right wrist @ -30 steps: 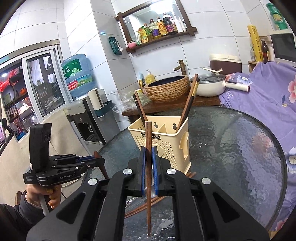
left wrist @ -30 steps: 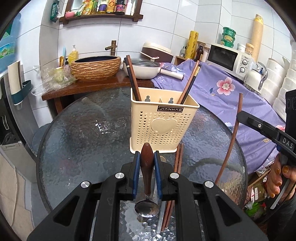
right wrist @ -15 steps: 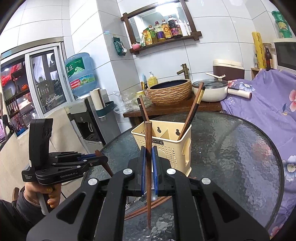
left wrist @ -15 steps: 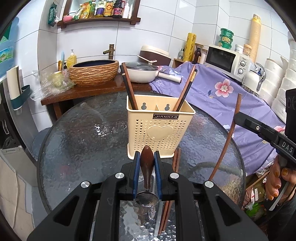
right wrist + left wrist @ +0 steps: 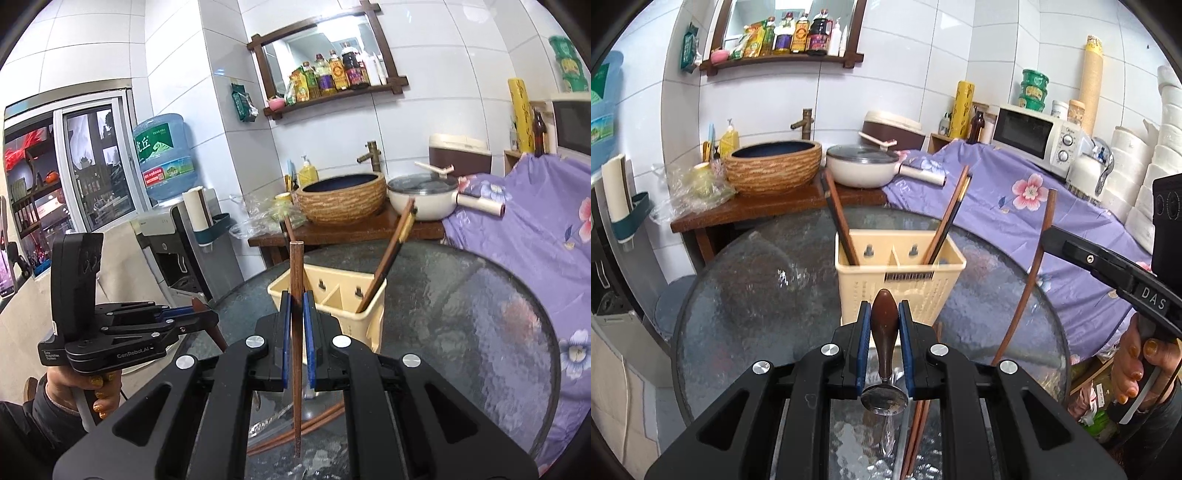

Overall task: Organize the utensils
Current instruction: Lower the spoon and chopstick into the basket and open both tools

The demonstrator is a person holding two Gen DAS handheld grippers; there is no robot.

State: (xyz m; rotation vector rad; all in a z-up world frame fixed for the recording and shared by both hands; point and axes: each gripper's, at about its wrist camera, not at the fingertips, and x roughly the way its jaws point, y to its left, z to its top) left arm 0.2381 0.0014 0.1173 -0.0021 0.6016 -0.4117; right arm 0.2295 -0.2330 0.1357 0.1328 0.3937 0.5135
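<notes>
A cream perforated utensil holder (image 5: 899, 275) stands on the round glass table (image 5: 757, 295), with chopsticks (image 5: 838, 218) leaning in its compartments. My left gripper (image 5: 884, 314) is shut on a spoon with a brown wooden handle (image 5: 884, 325), bowl (image 5: 884, 398) down, held just in front of the holder. My right gripper (image 5: 296, 306) is shut on a brown chopstick (image 5: 296, 332), held upright near the holder (image 5: 343, 306). The right gripper also shows at the right of the left wrist view (image 5: 1049, 236). The left gripper shows at the left of the right wrist view (image 5: 207, 317).
More chopsticks (image 5: 916, 424) lie on the glass below my left gripper. Behind the table a wooden shelf holds a woven basin (image 5: 774, 168) and a white pan (image 5: 862, 170). A purple flowered cloth (image 5: 1015, 206) and a microwave (image 5: 1032, 138) are at the right.
Both grippers have risen, so the views look more down into the holder. The spoon and chopstick stay gripped.
</notes>
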